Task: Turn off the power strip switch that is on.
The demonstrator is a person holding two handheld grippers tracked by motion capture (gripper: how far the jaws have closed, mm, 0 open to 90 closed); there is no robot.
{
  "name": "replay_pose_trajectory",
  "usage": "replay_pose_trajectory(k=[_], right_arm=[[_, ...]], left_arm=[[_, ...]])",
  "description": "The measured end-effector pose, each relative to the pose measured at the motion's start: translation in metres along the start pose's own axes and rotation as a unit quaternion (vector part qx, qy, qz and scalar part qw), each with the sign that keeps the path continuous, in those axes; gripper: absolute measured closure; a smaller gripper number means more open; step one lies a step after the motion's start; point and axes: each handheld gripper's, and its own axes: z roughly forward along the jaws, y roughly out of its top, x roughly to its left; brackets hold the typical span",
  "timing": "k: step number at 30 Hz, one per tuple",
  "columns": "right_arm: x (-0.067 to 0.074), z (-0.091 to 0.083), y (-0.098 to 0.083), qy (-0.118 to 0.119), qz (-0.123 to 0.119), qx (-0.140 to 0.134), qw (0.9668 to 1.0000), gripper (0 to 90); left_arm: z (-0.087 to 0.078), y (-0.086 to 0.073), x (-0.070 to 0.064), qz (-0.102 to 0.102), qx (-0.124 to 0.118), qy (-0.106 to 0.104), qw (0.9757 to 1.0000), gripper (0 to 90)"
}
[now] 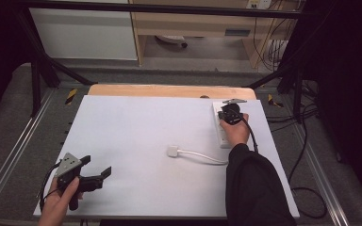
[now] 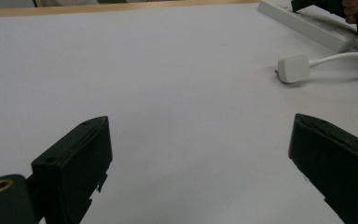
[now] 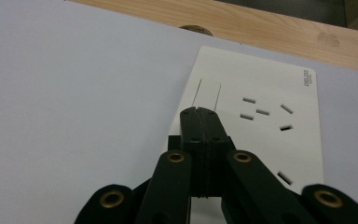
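A white power strip (image 1: 223,136) lies along the right side of the white sheet. Its white plug (image 1: 172,151) rests mid-table, and its cable (image 1: 202,156) curves back toward the strip. My right gripper (image 1: 227,109) hovers over the strip's far end. In the right gripper view it (image 3: 199,113) is shut with nothing between its jaws, the tips just short of the rocker switch (image 3: 209,94) and left of the sockets (image 3: 261,112). My left gripper (image 1: 96,165) is at the front left, open wide (image 2: 200,122) over bare sheet, pointing toward the plug (image 2: 293,68).
The white sheet (image 1: 136,127) covers most of the table, with a wooden edge (image 1: 169,90) showing at the back. A black metal frame (image 1: 42,70) surrounds the table, and black cables (image 1: 306,188) trail on the floor to the right.
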Motion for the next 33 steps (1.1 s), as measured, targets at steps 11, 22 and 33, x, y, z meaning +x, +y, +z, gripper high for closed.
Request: replay_pose_trajectory(k=[11, 22, 33], right_arm=[[0.002, 0.000, -0.001, 0.002, 0.004, -0.009, 0.9999, 90.0], [0.001, -0.007, 0.003, 0.006, 0.004, -0.029, 0.9995, 90.0], [0.003, -0.014, 0.005, 0.017, 0.007, -0.046, 0.9988, 86.9]], left_arm=[[0.000, 0.000, 0.000, 0.000, 0.000, 0.000, 1.0000, 5.9], [0.000, 0.000, 0.000, 0.000, 0.000, 0.000, 1.0000, 5.9], [0.000, 0.000, 0.000, 0.002, 0.000, 0.001, 1.0000, 5.9]])
